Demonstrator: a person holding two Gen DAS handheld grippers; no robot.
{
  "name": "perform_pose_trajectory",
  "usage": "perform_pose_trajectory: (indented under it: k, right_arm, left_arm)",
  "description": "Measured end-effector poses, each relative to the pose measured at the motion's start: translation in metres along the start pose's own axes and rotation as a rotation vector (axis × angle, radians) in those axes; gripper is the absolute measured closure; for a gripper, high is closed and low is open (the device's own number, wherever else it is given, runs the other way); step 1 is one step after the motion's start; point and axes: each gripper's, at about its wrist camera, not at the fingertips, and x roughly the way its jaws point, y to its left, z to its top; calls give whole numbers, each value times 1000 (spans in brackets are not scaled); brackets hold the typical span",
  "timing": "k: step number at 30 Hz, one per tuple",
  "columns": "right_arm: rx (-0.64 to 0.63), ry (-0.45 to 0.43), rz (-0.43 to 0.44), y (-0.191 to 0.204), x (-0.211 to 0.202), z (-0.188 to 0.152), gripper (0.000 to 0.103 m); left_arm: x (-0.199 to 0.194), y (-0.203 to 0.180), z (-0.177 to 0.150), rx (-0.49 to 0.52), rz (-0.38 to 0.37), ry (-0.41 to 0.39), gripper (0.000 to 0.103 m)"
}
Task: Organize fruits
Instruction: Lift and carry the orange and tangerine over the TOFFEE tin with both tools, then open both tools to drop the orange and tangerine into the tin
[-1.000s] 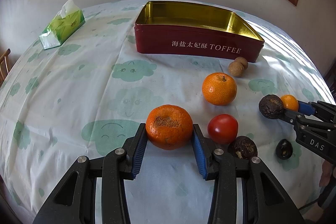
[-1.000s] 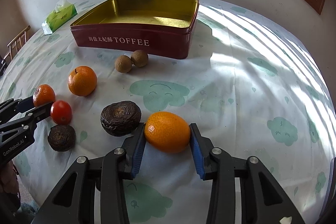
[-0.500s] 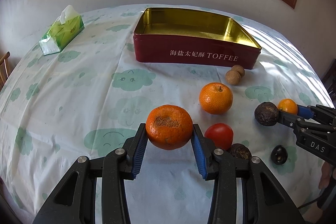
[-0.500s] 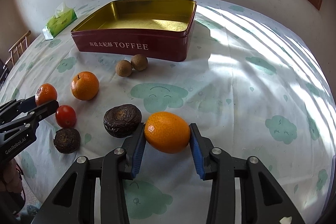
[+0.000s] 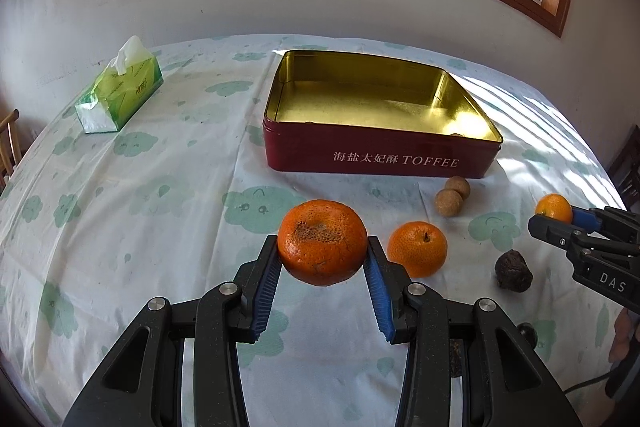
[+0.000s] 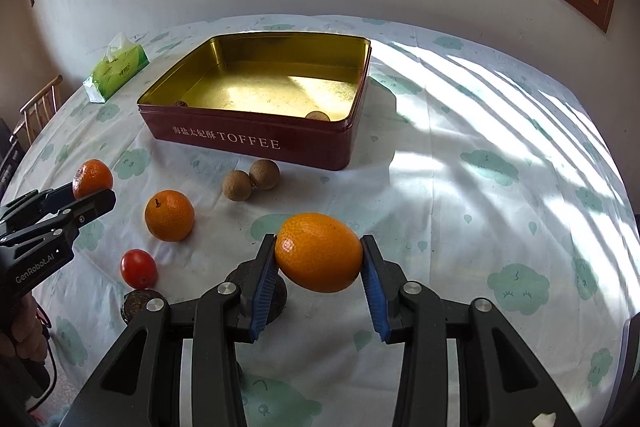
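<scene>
My left gripper point(image 5: 322, 259) is shut on a rough-skinned mandarin point(image 5: 322, 242), held above the table. My right gripper point(image 6: 319, 262) is shut on a smooth oval orange point(image 6: 319, 251), also lifted. The red toffee tin point(image 5: 376, 159) with a gold inside stands open at the far middle; in the right wrist view the tin point(image 6: 248, 141) holds two small brown fruits. On the cloth lie an orange point(image 5: 417, 254), two brown longans point(image 5: 449, 202), a red tomato point(image 6: 138, 268) and dark wrinkled fruits point(image 5: 513, 271). The right gripper also shows at the right edge of the left wrist view point(image 5: 560, 217).
A green tissue pack point(image 5: 120, 93) lies at the far left of the round table with its cloud-print cloth point(image 5: 120, 211). A wooden chair point(image 6: 38, 109) stands past the left edge. A wall and window are behind the table.
Both grippers have risen with their fruits and moved toward the tin; the fruits on the cloth now sit lower and nearer in both views.
</scene>
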Motion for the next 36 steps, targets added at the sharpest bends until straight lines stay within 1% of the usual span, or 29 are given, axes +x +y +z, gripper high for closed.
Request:
perform_pose_trajectory:
  k: [5, 10, 15, 18, 25, 36]
  right_arm:
    - [3, -37, 5, 0, -2, 21, 66]
    - [-10, -80, 16, 5, 3, 52, 66]
    - [-21, -90, 24, 13, 18, 75, 66]
    - [-27, -84, 26, 18, 30, 86, 66]
    - [-36, -54, 30, 25, 55, 98, 66]
    - [-42, -12, 28, 28, 79, 98, 66]
  left_arm:
    - [1, 3, 25, 8, 0, -43, 60]
    - [5, 5, 54, 18, 8, -91, 60]
    - [21, 9, 81, 6, -6, -87, 60]
    - [33, 8, 92, 16, -9, -80, 60]
    - [59, 1, 101, 45, -12, -43, 60]
    - [86, -3, 99, 39, 1, 13, 60]
